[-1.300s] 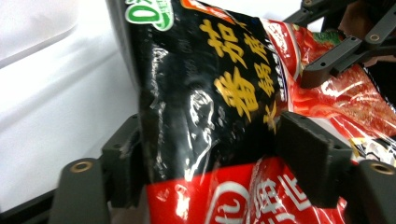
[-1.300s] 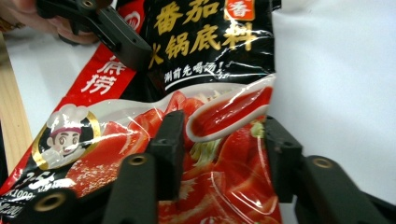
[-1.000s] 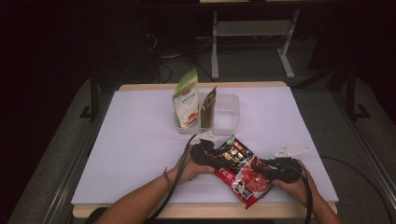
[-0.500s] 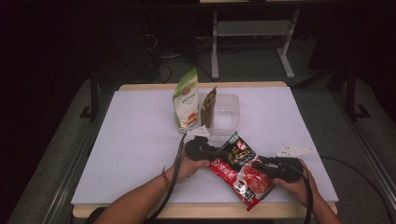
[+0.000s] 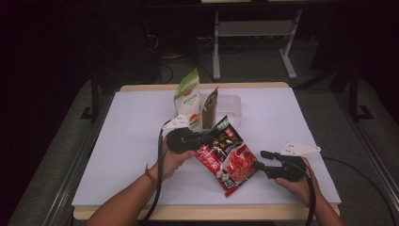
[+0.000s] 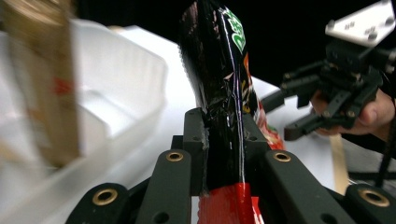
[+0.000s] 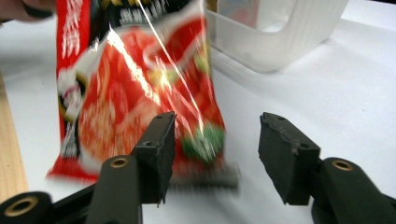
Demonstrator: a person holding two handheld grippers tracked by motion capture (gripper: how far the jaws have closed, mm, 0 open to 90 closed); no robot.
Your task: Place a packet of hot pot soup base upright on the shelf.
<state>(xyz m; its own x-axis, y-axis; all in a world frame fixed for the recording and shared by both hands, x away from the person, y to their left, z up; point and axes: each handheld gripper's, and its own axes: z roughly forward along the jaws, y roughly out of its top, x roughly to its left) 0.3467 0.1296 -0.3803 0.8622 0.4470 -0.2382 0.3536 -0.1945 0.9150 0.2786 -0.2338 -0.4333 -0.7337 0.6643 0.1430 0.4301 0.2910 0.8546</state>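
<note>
A red and black snack packet (image 5: 228, 153) hangs tilted above the white table (image 5: 131, 132). My left gripper (image 5: 202, 140) is shut on its upper left edge; in the left gripper view the black film (image 6: 224, 93) runs up between the closed jaws of the left gripper (image 6: 224, 135). My right gripper (image 5: 261, 160) stands open just right of the packet's lower edge. In the right gripper view the packet (image 7: 140, 84) lies ahead and left of the right gripper (image 7: 215, 144), whose jaws are spread and empty.
A clear plastic bin (image 5: 234, 106) stands at the table's far middle, just behind the packet. A green pouch (image 5: 188, 99) and a brown pouch (image 5: 209, 108) stand upright at its left side. The table's wooden front edge (image 5: 207, 211) lies near my forearms.
The left gripper has carried the packet up and away from me, toward the bin. The right gripper has come off the packet's right side and now stands apart, open.
</note>
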